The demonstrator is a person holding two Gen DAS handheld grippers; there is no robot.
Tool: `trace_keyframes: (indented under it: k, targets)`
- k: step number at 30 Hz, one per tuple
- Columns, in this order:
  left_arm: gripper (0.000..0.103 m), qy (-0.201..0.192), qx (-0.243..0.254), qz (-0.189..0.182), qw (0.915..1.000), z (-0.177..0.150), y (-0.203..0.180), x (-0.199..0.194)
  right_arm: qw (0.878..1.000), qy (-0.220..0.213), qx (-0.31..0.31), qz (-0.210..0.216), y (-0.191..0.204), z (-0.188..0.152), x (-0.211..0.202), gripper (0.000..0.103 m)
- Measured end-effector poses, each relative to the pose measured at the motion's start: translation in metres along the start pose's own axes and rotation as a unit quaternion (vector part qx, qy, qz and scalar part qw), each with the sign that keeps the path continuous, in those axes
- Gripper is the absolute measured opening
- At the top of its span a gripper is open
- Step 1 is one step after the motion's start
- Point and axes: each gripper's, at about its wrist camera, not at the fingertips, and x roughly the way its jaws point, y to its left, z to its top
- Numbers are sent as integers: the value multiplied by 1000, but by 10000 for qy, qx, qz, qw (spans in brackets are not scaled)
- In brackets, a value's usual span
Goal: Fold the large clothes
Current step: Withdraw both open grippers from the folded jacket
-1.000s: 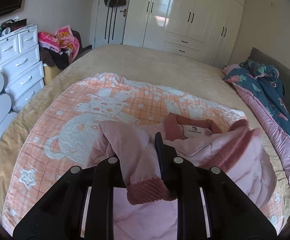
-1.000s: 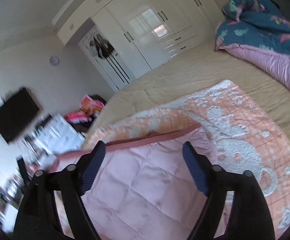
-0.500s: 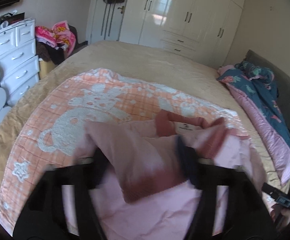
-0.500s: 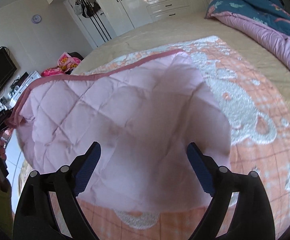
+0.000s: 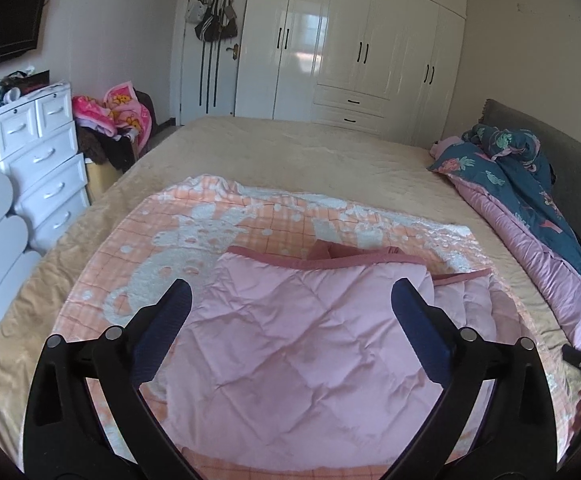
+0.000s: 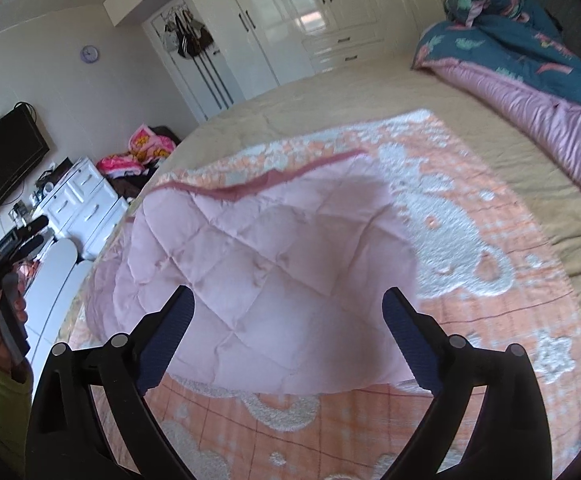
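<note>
A pink quilted jacket [image 5: 310,340] with dark pink trim lies folded on an orange and white blanket [image 5: 250,224]. My left gripper [image 5: 290,300] hovers over its near part. The jaws are opening wide and the pads touch nothing. In the right wrist view the jacket [image 6: 270,248] lies ahead of my right gripper [image 6: 288,300], whose jaws are also opening, with only the cloth below them. At that view's left edge a hand in a green sleeve holds the left gripper [image 6: 36,232]. The sleeves are hidden under the fold.
The blanket [image 6: 470,240] is spread on a beige bed [image 5: 290,148]. A blue and pink duvet [image 5: 530,200] is piled along the right side. White drawers [image 5: 38,160] stand at the left, and a white wardrobe [image 5: 350,40] stands behind the bed.
The left gripper let go of the jacket's cuff, opened and drew back. The jacket's flap came over and settled flat, covering collar and sleeve. The right gripper pulled back from the cloth.
</note>
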Motion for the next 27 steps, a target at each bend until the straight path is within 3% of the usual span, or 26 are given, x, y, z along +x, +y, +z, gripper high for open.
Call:
trace_keyframes:
  k: [8, 14, 21, 27]
  targets:
    - [94, 92, -270, 339, 9990, -29, 41, -8, 9987, -239, -132, -435, -13, 1, -17, 97]
    - [94, 519, -536, 478, 9961, -63, 71, 11, 9955, -52, -483, -808, -18, -3, 4, 97]
    - [94, 1140, -891, 233, 9892, -97, 92, 51, 9909, 379, -758, -1046, -24, -9, 55, 97]
    - [94, 1476, -905, 25, 9849, -109, 92, 86, 9884, 580, -728, -1196, -36, -4, 87, 97]
